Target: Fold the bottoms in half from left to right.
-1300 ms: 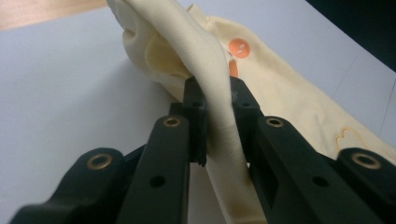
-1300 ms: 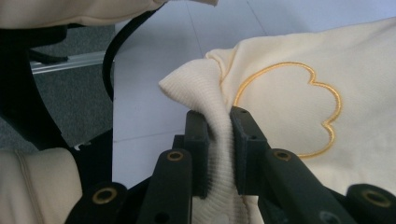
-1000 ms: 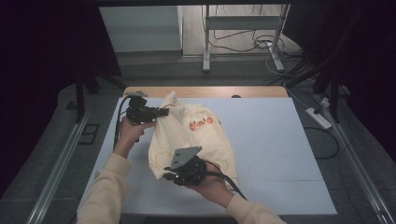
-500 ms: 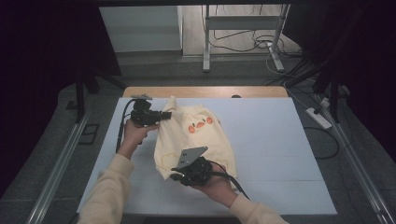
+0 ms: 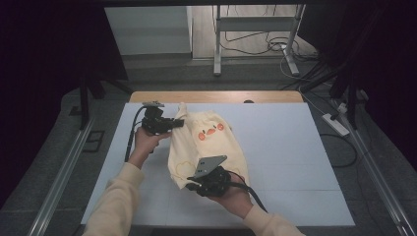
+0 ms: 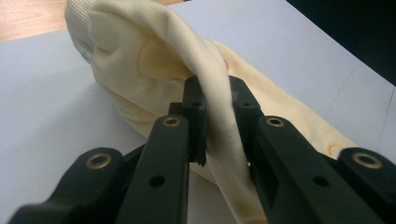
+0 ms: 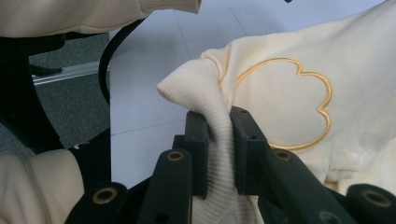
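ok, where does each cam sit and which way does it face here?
High view: above the person's side, looking forward and down on the white table; both forearms enter from below.
Left gripper view: rides the left tool, looking along its jaws clamped on the cream garment.
Right gripper view: rides the right tool, pinching a ribbed edge; a sleeve shows.
Shared: all show the garment.

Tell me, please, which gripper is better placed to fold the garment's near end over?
Right, probably: the right gripper already pinches the ribbed edge of the garment at its near end, while the left gripper clamps a fold at the far end.
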A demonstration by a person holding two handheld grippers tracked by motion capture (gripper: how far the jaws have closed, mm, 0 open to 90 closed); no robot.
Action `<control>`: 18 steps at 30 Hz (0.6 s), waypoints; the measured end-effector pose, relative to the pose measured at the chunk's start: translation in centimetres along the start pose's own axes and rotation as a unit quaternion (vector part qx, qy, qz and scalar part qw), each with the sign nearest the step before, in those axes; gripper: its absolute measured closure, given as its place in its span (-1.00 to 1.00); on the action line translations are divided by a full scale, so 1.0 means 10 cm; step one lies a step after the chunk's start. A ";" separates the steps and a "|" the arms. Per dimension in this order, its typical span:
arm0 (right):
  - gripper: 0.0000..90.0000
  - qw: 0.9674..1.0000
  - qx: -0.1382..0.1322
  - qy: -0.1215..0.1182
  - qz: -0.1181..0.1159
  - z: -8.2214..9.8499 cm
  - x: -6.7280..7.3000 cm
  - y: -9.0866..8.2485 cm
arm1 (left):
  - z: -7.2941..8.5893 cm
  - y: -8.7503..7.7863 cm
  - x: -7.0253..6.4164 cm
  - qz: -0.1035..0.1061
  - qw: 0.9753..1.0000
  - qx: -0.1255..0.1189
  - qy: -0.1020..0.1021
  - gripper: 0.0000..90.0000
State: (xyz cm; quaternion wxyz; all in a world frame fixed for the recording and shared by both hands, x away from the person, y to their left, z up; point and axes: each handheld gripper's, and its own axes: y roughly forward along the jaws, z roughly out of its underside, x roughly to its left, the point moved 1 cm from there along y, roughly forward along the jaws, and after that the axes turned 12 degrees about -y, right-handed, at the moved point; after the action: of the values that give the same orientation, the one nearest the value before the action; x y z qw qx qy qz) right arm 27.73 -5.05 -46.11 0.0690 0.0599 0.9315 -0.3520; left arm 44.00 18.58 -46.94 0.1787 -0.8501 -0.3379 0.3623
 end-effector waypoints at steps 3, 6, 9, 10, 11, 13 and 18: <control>0.74 1.000 0.002 0.001 0.000 0.03 0.00 -0.03 | 0.00 0.02 -0.02 0.003 1.000 0.000 0.002 0.76; 0.74 1.000 0.003 0.006 -0.002 0.07 -0.02 -0.05 | 0.00 0.05 -0.04 0.001 1.000 0.002 0.005 0.76; 0.74 1.000 0.005 0.011 -0.001 0.10 -0.03 -0.06 | 0.01 0.08 -0.05 0.001 1.000 0.002 0.006 0.76; 0.74 1.000 0.006 0.009 -0.001 0.11 -0.03 -0.07 | 0.01 0.09 -0.05 0.002 1.000 0.003 0.006 0.76; 0.74 1.000 0.008 0.009 0.000 0.12 -0.03 -0.07 | 0.01 0.10 -0.05 0.002 1.000 0.002 0.005 0.76; 0.74 1.000 0.008 0.011 0.001 0.13 -0.04 -0.08 | 0.01 0.11 -0.06 0.004 1.000 0.004 0.005 0.76; 0.74 1.000 0.008 0.018 0.005 0.17 -0.04 -0.12 | 0.01 0.15 -0.08 0.003 1.000 0.004 0.004 0.76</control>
State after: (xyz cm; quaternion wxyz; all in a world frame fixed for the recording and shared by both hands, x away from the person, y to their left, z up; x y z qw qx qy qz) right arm 28.08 -7.11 -46.52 0.0538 0.0710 0.9295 -0.3580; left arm 44.16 16.97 -47.43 0.1822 -0.8521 -0.3329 0.3604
